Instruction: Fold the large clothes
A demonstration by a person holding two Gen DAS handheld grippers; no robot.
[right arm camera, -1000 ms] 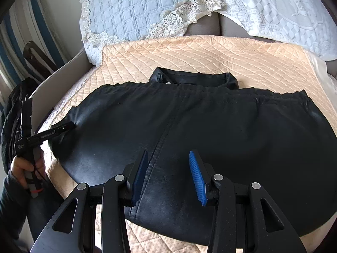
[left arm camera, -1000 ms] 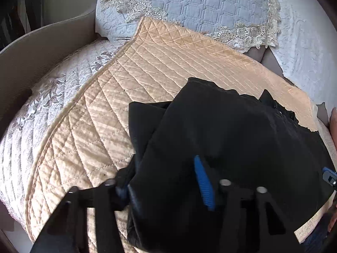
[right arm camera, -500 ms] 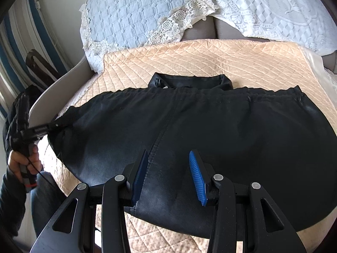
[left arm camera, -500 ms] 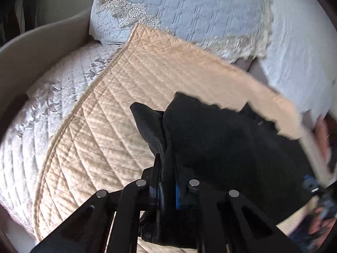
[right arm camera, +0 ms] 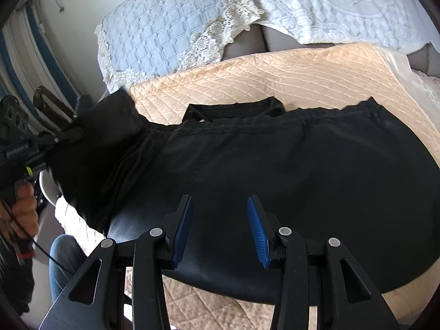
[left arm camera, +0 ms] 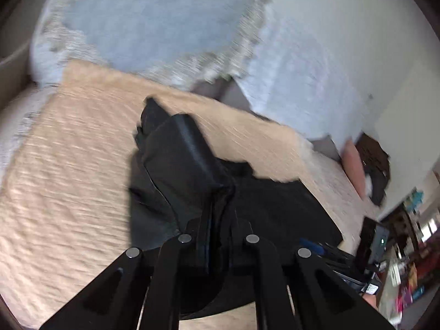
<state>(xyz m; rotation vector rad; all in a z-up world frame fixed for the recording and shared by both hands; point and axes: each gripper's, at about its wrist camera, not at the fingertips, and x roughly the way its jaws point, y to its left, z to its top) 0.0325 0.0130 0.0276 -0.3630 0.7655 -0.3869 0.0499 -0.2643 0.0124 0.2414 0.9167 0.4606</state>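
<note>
A large black garment (right arm camera: pixel 302 170) lies spread across a peach quilted mat (right arm camera: pixel 275 74), collar at the far side. My left gripper (left arm camera: pixel 220 220) is shut on the garment's left end, and the cloth (left arm camera: pixel 178 165) rises bunched from its jaws. In the right wrist view that left gripper (right arm camera: pixel 59 137) holds the end lifted off the mat at the far left. My right gripper (right arm camera: pixel 218 200) hovers open over the garment's near hem, with nothing pinched between its blue pads (right arm camera: pixel 183 225).
A pale blue quilted cushion with lace trim (right arm camera: pixel 165 35) and a white lace cover (right arm camera: pixel 343 5) stand behind the mat. A person's hand (right arm camera: pixel 24 206) and jeans-clad knee (right arm camera: pixel 66 258) are at the left. Dark furniture (left arm camera: pixel 374 159) stands far right.
My left gripper closed on the garment's left end, then lifted it up and swung toward the middle. The right gripper shifted slightly and stayed open.
</note>
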